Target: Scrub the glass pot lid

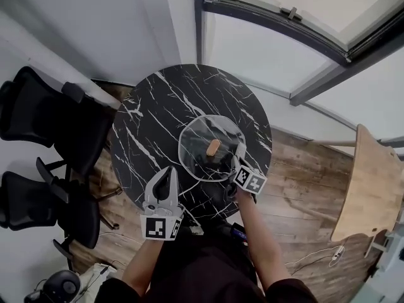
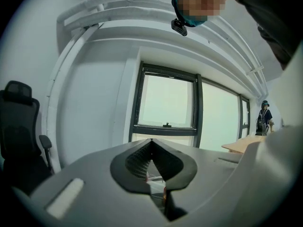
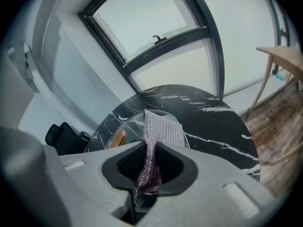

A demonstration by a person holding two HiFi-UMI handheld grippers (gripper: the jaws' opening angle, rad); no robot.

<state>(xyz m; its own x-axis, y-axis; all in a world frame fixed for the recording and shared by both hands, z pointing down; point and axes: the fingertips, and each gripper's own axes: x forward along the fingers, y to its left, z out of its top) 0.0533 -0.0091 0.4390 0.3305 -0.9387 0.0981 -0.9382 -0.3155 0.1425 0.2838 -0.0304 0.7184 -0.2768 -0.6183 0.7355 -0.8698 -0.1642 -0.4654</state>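
Observation:
A round glass pot lid (image 1: 201,131) with a wooden knob (image 1: 213,148) lies flat on the black marble table (image 1: 154,115). At the lid's near right edge, my right gripper (image 1: 236,163) is shut on a purple-silver scrubbing cloth (image 3: 162,129). In the right gripper view the cloth drapes forward from the jaws (image 3: 150,148) over the lid (image 3: 127,126), beside the knob (image 3: 119,138). My left gripper (image 1: 170,172) hovers over the table's near edge, left of the lid and apart from it. Its jaws (image 2: 151,142) are shut on nothing and point up at the window.
Two black office chairs (image 1: 53,115) (image 1: 38,201) stand left of the table, one (image 2: 19,126) also in the left gripper view. A light wooden tabletop (image 1: 369,182) sits at the right over the wood floor. A cable (image 1: 325,255) lies on the floor.

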